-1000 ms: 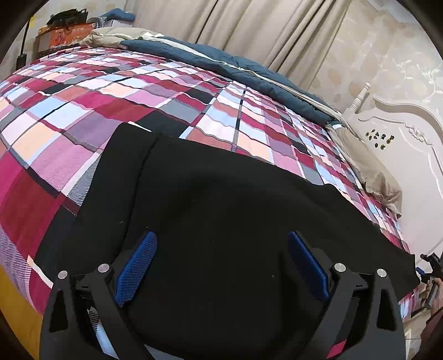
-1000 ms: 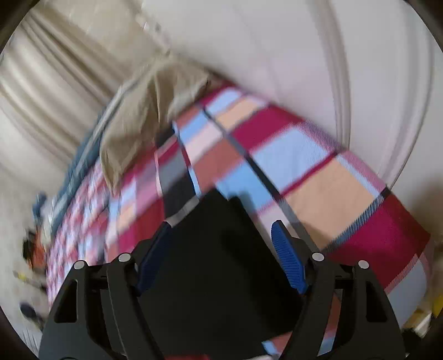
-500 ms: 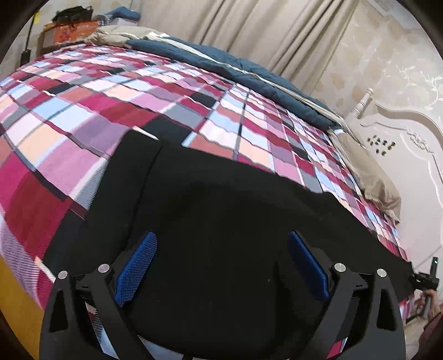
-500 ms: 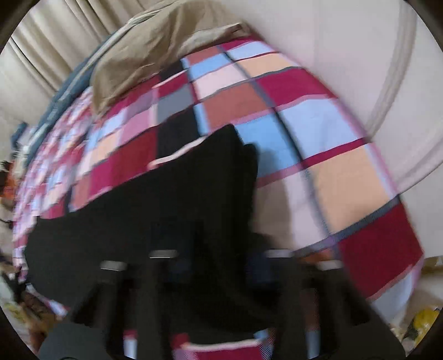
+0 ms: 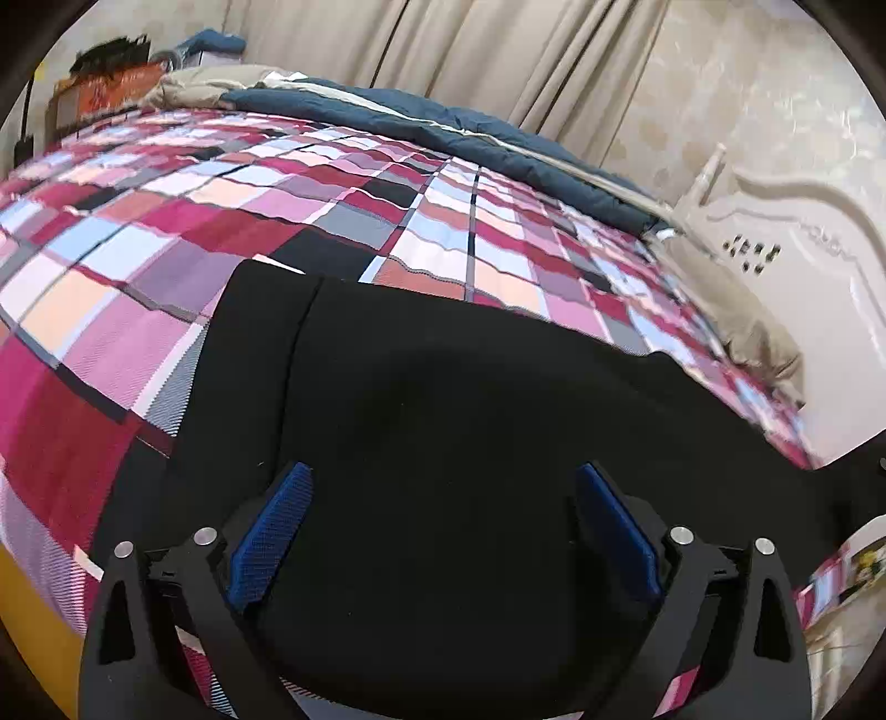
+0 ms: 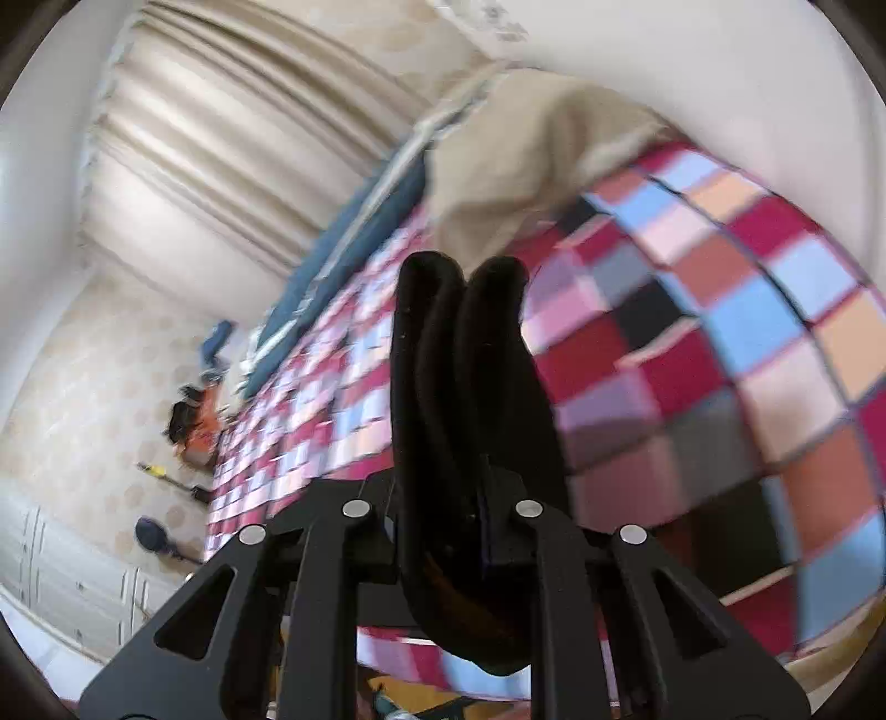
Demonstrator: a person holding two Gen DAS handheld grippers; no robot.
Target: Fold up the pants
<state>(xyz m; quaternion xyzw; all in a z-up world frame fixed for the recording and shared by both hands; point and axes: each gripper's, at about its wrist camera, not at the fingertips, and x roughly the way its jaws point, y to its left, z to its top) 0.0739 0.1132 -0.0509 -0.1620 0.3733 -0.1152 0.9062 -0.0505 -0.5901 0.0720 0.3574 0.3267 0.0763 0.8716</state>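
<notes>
bed: checked cover beneath both tools | pants: black, flat ahead of and under the left gripper, whose jaws stood wide and empty | right gripper: clamped on a bunched pant end | advice: carry the end over level, keeping layers aligned

A wide bed fills the room, covered in a plaid spread of pink, red, blue and grey. A blue quilt lies bunched along its far edge, and a tan pillow sits by the white carved headboard. Beige curtains hang behind. The wall has pale patterned paper. White cabinets stand across the room.
</notes>
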